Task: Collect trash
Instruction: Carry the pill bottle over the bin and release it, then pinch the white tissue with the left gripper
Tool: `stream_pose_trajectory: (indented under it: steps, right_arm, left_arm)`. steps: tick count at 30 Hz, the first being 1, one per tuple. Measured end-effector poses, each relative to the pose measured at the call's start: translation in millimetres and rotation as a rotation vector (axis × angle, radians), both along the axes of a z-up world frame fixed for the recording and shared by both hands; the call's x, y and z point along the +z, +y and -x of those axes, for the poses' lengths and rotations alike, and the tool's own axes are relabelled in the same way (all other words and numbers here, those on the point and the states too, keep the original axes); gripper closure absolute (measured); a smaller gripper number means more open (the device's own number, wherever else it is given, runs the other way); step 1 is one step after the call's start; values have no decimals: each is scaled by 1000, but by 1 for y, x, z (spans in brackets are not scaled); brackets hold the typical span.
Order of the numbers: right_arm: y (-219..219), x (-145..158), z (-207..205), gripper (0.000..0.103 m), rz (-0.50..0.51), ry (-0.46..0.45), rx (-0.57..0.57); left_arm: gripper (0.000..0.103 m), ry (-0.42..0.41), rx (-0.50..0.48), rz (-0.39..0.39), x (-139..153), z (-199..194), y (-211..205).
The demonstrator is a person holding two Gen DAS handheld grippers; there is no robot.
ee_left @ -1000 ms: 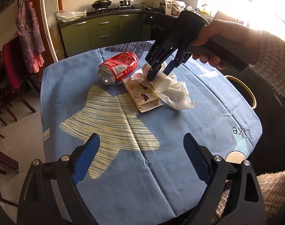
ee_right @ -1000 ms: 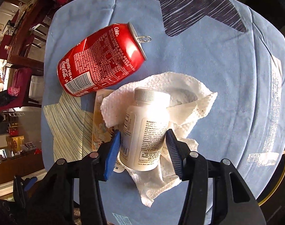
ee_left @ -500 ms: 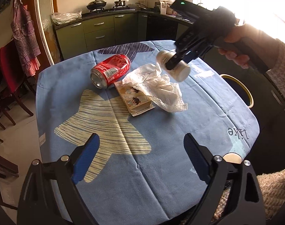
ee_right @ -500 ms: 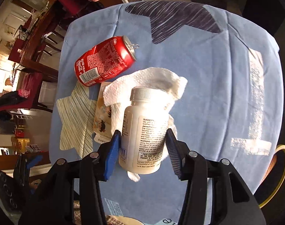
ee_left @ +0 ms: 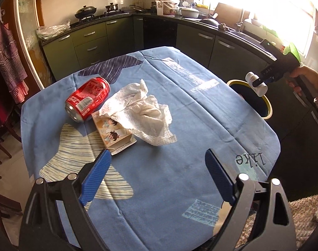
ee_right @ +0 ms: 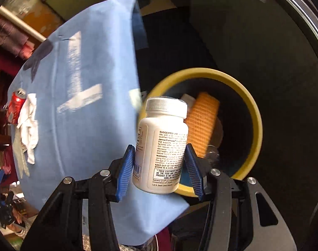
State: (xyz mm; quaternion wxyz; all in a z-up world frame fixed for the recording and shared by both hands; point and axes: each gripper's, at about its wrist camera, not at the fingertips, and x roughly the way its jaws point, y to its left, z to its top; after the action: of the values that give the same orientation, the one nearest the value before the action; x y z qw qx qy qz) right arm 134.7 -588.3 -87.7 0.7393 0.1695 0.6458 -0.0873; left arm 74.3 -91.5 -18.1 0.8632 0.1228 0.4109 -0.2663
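Right hand-held gripper (ee_right: 162, 167) clamped on white bottle (ee_right: 162, 146), carried off the tabletop (ee_left: 180, 125) to just over the yellow-rimmed bin (ee_right: 251, 113) at right of frame; step in hand judged as drop-off; next calls for centring over the opening, then parting the pads; left hand-held gripper (ee_left: 157, 177) wide apart and empty, low in frame; can (ee_left: 86, 98), tissue (ee_left: 142, 113) and carton (ee_left: 115, 133) left at centre left; a second ago the bottle lay on the tissue.

Left wrist slants across table (ee_left: 180, 125); right looks down, bin (ee_right: 251, 113); both share.
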Motion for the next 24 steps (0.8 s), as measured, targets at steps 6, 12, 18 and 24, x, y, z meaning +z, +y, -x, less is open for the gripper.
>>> stream_pose_trajectory:
  steps: [6, 12, 18, 24]
  right_arm:
    - [-52, -30, 3, 39, 36, 8, -74]
    - [-44, -19, 14, 39, -19, -66, -37]
    - [-16, -3, 28, 39, -38, -89, 32]
    - [3, 2, 32, 39, -47, -94, 74]
  left_arm:
    - [15, 5, -38, -35, 0, -2, -25]
    - [12, -21, -53, -96, -3, -27, -46]
    - [12, 18, -70, -87, -20, -81, -65]
    - [12, 83, -22, -128, -55, -129, -77]
